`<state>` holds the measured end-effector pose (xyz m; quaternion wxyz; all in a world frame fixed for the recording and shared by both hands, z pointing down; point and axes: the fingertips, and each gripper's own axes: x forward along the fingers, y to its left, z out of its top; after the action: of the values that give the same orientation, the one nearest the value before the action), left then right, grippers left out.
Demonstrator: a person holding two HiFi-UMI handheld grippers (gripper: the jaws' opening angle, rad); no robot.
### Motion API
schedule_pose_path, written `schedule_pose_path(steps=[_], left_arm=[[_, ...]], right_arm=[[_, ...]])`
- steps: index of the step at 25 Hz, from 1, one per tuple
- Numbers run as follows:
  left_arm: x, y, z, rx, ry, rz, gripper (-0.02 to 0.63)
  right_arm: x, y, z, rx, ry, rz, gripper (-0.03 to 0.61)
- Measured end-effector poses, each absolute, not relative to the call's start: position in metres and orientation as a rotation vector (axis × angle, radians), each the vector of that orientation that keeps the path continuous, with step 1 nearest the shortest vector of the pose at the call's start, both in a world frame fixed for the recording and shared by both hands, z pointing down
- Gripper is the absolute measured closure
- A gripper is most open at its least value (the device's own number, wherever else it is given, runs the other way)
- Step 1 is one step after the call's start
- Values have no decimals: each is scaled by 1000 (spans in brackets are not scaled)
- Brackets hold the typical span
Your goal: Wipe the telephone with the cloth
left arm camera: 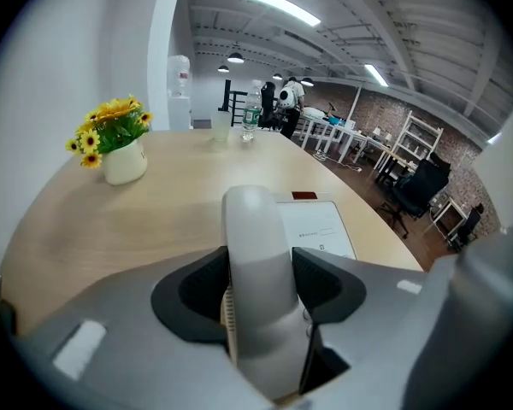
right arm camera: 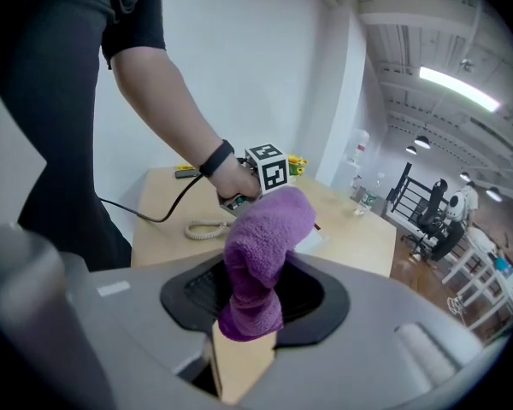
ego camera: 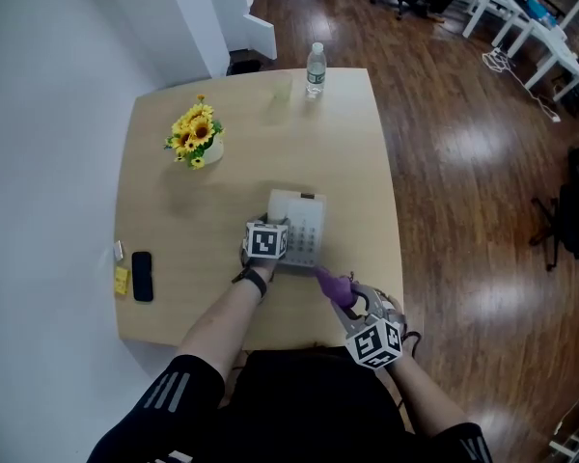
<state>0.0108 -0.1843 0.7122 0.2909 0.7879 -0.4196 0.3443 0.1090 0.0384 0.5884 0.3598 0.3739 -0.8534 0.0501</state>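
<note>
A white desk telephone (ego camera: 299, 226) sits on the wooden table (ego camera: 174, 220) near its front edge. My left gripper (ego camera: 270, 249) is shut on the telephone's white handset (left arm camera: 255, 263), which stands up between the jaws beside the base (left arm camera: 318, 225). My right gripper (ego camera: 347, 299) is shut on a purple cloth (ego camera: 335, 285), held just off the phone's near right corner and apart from it. In the right gripper view the cloth (right arm camera: 261, 250) bulges up from the jaws, with the left gripper's marker cube (right arm camera: 271, 167) and the coiled cord (right arm camera: 207, 227) beyond.
A pot of sunflowers (ego camera: 197, 136) stands at the left middle of the table. A water bottle (ego camera: 315, 68) and a clear glass (ego camera: 283, 90) are at the far edge. A black handheld device (ego camera: 142, 276) and a yellow item (ego camera: 122, 280) lie at the near left edge.
</note>
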Motion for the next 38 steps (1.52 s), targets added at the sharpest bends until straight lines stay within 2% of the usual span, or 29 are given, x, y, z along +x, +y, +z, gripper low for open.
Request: schedule_pose_path(steps=[8,16,23,30,38], left_arm=[[2,-176,667,2149,-974,580,400],[-10,-138,523,2264,-512,-127,402],[-46,-108,418,2220,-162,-591,402],[-66,-78,379,2220,25,-737,403],[-89,-79,373,2207,20,-787,405]], right_arm=[[118,19,573,1017,-2246,169,439],[100,-31,522,1035,-2370,76,439],[56,-83,437,1043,-2518,-71,439],[-16,-113,361,867,-2606,-319,440],[-67,-80,366,610,-2508,-577,445]])
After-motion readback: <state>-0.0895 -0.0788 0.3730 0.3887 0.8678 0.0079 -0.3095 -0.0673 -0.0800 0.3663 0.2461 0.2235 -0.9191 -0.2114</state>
